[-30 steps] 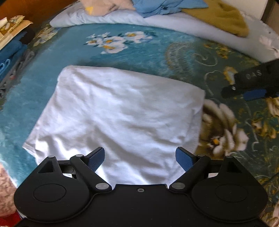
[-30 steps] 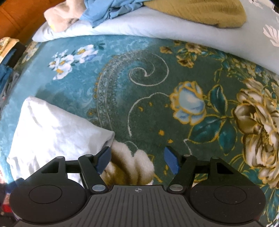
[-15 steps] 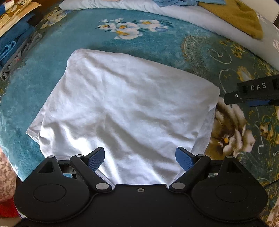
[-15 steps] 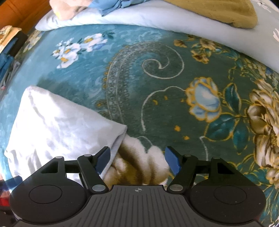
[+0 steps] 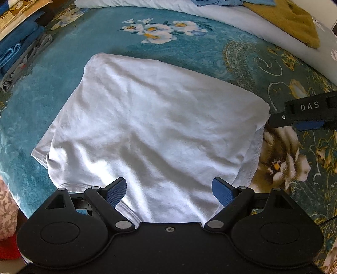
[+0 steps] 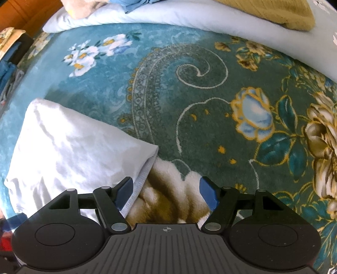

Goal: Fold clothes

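Two tongs, both spread and empty: left (image 5: pixel 168 190) over a folded white shirt (image 5: pixel 151 126) on a floral blanket (image 6: pixel 189 101), right (image 6: pixel 166 195) at its hemmed corner. Snagging one layer (hem edges loose) could undo the fold.

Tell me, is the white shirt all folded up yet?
Partly. The white shirt already lies doubled over on the flowery blanket, with a hemmed layer peeking out along its right edge. Right now nothing is gripped: the left hand-held gripper hangs open over it, and the right hand-held gripper is open beside its corner. Probably another fold remains, and more clothes wait at the back.
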A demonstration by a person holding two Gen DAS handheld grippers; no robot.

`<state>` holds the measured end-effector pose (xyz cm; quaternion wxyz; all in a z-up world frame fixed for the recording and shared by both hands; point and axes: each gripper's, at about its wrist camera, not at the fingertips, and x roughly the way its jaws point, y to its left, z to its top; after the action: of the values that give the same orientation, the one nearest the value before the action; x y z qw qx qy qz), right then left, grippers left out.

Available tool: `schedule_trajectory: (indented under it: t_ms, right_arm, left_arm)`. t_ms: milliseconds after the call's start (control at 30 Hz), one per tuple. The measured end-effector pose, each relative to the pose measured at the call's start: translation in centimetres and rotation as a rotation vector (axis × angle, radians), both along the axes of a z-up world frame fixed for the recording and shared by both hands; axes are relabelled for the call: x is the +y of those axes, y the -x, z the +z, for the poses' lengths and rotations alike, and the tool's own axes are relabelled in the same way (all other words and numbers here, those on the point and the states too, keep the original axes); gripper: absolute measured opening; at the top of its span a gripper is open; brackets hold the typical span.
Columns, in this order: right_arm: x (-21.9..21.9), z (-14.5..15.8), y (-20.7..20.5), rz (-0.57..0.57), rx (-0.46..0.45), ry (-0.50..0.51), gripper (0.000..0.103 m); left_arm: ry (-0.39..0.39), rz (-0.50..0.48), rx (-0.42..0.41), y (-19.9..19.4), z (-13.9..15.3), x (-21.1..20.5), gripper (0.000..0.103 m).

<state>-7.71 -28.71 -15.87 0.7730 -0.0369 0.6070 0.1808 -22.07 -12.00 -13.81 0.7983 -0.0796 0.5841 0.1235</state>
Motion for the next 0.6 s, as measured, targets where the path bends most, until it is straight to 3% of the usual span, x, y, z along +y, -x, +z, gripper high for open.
schedule_trajectory:
  t_ms: [233,500,600]
  right_arm:
    - [-0.1,-0.1,0.0,0.007,0.001,-0.005,0.068]
    - [-1.2,-0.8,-0.2,0.055,0.006,-0.141,0.067]
    - [-1.6,-1.4,-0.4,0.056,0.012,-0.173,0.065]
  left_arm:
    - [-0.004,-0.003,0.0,-0.3,0.0,-0.2,0.087]
    - [0.015,-0.006,-0.05,-0.2,-0.2,-0.2,0.087]
    - [-0.012,-0.021,-0.053,-0.1,-0.5,-0.3,0.087]
